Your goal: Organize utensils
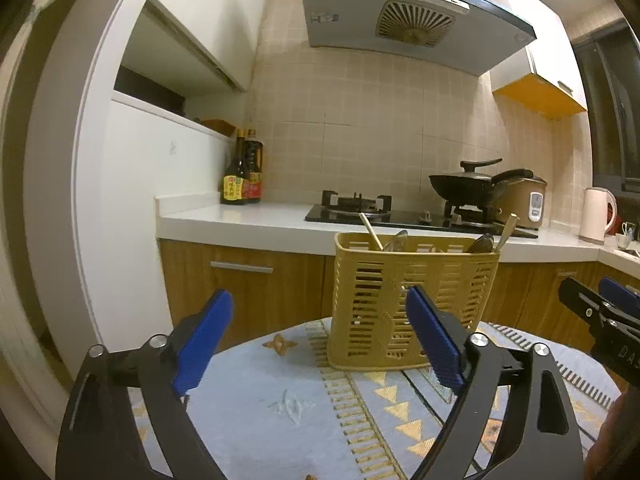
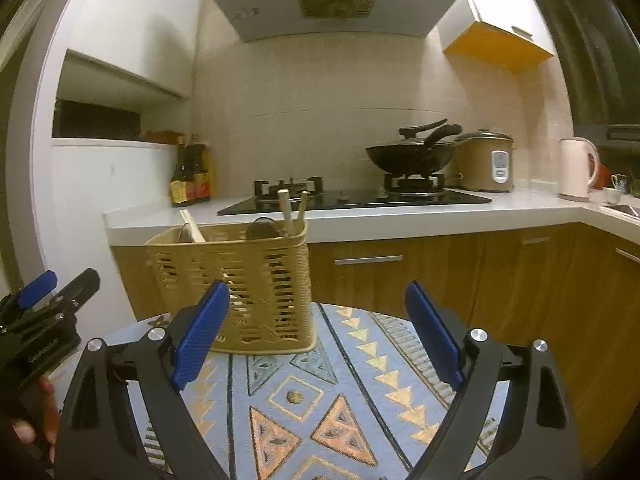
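A yellow slotted utensil basket (image 1: 412,300) stands upright on a round table with a blue patterned cloth (image 1: 272,404). Wooden chopsticks (image 1: 371,231) and metal spoons (image 1: 482,242) stick out of its compartments. My left gripper (image 1: 320,336) is open and empty, just in front of the basket, its right pad overlapping the basket's front. In the right wrist view the basket (image 2: 248,288) stands front left with chopsticks (image 2: 286,210) upright in it. My right gripper (image 2: 318,332) is open and empty, to the right of the basket.
Behind the table runs a white kitchen counter (image 1: 240,216) with wooden cabinets, sauce bottles (image 1: 242,174), a gas hob, a black wok (image 2: 412,156), a rice cooker (image 2: 486,162) and a white kettle (image 2: 576,170). A white wall panel stands at the left.
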Available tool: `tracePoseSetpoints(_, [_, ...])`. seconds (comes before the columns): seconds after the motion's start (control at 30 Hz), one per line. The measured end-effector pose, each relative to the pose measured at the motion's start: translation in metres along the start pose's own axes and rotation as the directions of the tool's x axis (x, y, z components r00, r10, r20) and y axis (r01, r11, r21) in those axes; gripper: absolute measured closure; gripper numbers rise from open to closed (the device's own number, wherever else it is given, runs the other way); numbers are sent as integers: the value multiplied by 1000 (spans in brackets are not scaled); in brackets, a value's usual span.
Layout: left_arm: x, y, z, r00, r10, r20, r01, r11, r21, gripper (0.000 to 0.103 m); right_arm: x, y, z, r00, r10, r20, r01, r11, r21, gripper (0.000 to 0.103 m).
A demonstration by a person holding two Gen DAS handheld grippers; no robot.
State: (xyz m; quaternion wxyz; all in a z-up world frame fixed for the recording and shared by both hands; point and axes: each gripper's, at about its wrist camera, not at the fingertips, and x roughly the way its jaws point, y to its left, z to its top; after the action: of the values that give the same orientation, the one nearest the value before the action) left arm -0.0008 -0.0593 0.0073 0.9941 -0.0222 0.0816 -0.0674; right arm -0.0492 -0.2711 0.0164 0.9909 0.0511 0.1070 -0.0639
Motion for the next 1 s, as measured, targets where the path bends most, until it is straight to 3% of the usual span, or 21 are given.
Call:
tracePoseSetpoints(0.2, [1, -7, -9, 1000, -3, -18, 4, 999, 50, 11, 15, 1, -10, 996, 50, -76, -49, 999, 11, 16])
tracePoseSetpoints(1.0, [10, -12, -12, 996, -14, -83, 21, 996, 84, 8, 35, 16, -21, 986, 45, -159, -56, 996, -65, 9])
